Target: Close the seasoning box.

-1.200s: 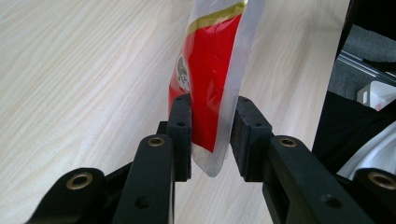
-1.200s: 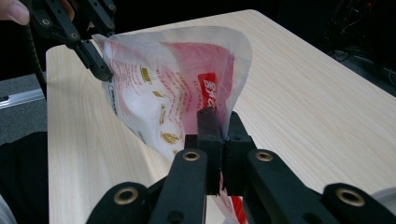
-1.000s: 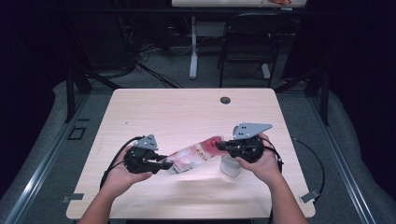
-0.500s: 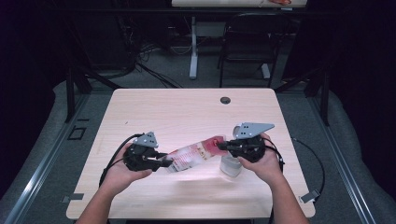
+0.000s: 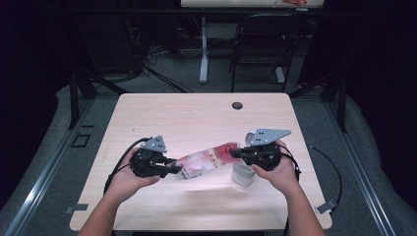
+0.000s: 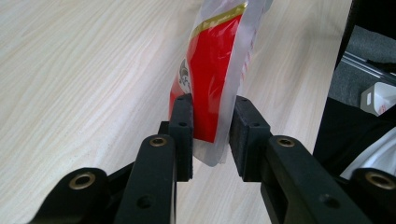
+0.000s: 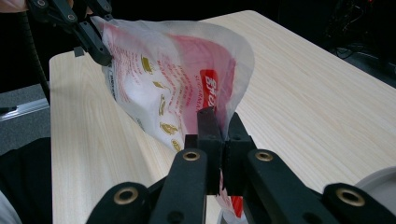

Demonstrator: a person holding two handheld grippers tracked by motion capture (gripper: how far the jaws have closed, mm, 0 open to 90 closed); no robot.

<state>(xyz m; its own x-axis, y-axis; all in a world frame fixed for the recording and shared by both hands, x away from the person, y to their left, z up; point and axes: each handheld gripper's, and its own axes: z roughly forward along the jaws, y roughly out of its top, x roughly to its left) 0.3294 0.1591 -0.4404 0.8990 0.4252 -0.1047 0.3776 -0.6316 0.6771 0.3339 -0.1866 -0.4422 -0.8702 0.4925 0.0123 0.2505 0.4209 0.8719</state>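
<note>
High view, lower middle of frame: a red-and-white printed plastic pouch hangs stretched between the two tongs, above the pale wooden table.

Left gripper, lower left: in the left gripper view its jaws stand partly apart with the pouch's bottom edge between them; the left pad touches the film, a gap shows at the right pad. Whether it truly clamps, cannot tell.

Right gripper, lower right: in the right gripper view the jaws are pressed together, pinching the pouch's film.

A translucent white plastic cup stands on the table just under the right hand.
</note>
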